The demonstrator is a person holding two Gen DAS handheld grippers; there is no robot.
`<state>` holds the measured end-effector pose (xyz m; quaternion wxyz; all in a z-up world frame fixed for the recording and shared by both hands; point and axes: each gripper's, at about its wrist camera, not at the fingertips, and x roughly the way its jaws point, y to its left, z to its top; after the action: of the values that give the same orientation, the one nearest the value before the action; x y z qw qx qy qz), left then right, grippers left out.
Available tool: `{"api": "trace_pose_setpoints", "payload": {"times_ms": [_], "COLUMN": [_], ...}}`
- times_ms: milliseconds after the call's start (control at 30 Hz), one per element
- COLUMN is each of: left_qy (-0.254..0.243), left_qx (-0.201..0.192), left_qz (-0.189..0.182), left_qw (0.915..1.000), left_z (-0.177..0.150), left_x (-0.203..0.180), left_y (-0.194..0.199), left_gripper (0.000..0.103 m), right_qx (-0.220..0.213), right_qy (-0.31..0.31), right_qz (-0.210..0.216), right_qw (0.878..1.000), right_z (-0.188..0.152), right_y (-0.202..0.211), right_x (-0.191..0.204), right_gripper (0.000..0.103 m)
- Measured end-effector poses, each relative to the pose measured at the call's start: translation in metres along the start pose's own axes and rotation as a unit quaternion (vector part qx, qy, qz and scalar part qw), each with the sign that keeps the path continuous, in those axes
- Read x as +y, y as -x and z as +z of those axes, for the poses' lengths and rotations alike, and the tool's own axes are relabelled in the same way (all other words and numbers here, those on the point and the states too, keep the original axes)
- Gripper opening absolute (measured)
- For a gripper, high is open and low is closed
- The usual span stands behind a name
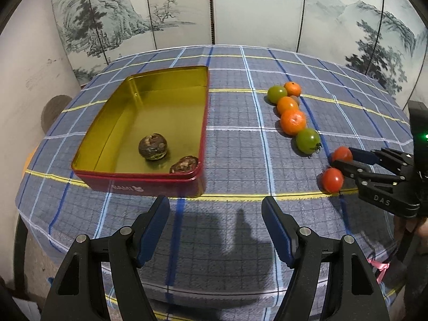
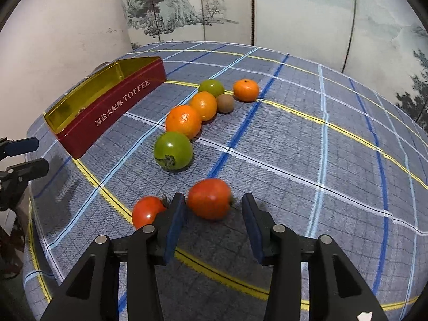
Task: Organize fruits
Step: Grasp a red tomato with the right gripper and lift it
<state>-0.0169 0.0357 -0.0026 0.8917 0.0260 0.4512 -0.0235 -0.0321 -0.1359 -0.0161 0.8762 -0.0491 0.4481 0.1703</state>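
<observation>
While jaws straddle red tomato (image 2: 209,198), open cloth (image 2: 307,144) rightward

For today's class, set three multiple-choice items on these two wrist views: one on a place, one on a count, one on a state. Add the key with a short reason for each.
1. Where do the two dark brown fruits lie?
A. Inside the tin
B. Among the oranges
C. Between the jaws of a gripper

2. How many green tomatoes lie on the tablecloth?
A. One
B. Two
C. Four

3. In what state is the left gripper?
A. Shut on an orange
B. Shut on the tin's rim
C. Open, with nothing between its jaws

Key:
1 A: both sit on the tin's gold floor, near its front wall.
2 B: one lies at each end of the row of oranges.
3 C: only bare cloth shows between its jaws, which stand wide apart.
</observation>
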Motion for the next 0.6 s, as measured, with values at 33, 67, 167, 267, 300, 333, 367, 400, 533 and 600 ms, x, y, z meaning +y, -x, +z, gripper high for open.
{"api": "trace_pose_setpoints", "payload": {"times_ms": [33, 67, 167, 267, 300, 333, 367, 400, 533, 600], "left_qy": [-0.001, -0.001, -0.003, -0.008, -0.01, -0.013, -0.015, -0.016, -0.025, -0.03], "left_qx": [0.0, 0.001, 0.004, 0.007, 0.008, 0.009, 0.01, 0.011, 0.013, 0.014], "left_qz": [-0.001, -0.001, -0.005, -0.011, -0.014, -0.018, -0.019, -0.021, -0.028, -0.032], "left_qw": [1.0, 1.0, 1.0, 0.9999, 0.9998, 0.9997, 0.9997, 0.9996, 0.9992, 0.9989], "left_z": [0.0, 0.0, 0.001, 0.002, 0.001, 0.002, 0.002, 0.002, 0.002, 0.002], "left_x": [-0.001, -0.003, -0.008, -0.014, -0.017, -0.02, -0.023, -0.025, -0.034, -0.039], "left_y": [-0.001, -0.001, -0.004, -0.008, -0.009, -0.01, -0.011, -0.012, -0.016, -0.017], "left_gripper": [0.072, 0.072, 0.072, 0.072, 0.072, 0.072, 0.072, 0.072, 0.072, 0.072], "right_qx": [0.001, 0.0, -0.001, -0.002, 0.0, 0.0, -0.002, -0.002, -0.006, -0.008], "right_qy": [0.0, 0.0, -0.007, -0.003, -0.003, -0.004, -0.004, -0.002, 0.003, 0.0], "right_qz": [0.002, 0.002, 0.011, 0.015, 0.016, 0.017, 0.019, 0.019, 0.017, 0.014], "right_qw": [1.0, 1.0, 1.0, 1.0, 1.0, 1.0, 1.0, 1.0, 1.0, 1.0], "right_z": [0.0, 0.0, -0.001, -0.003, -0.004, -0.004, -0.005, -0.006, -0.007, -0.007], "right_y": [-0.002, -0.003, -0.004, -0.004, -0.004, -0.003, -0.003, -0.003, -0.002, -0.002], "right_x": [0.0, 0.0, -0.003, -0.002, -0.003, -0.003, -0.004, -0.003, -0.001, -0.002], "right_gripper": [0.041, 0.039, 0.036, 0.035, 0.035, 0.035, 0.035, 0.035, 0.033, 0.033]}}
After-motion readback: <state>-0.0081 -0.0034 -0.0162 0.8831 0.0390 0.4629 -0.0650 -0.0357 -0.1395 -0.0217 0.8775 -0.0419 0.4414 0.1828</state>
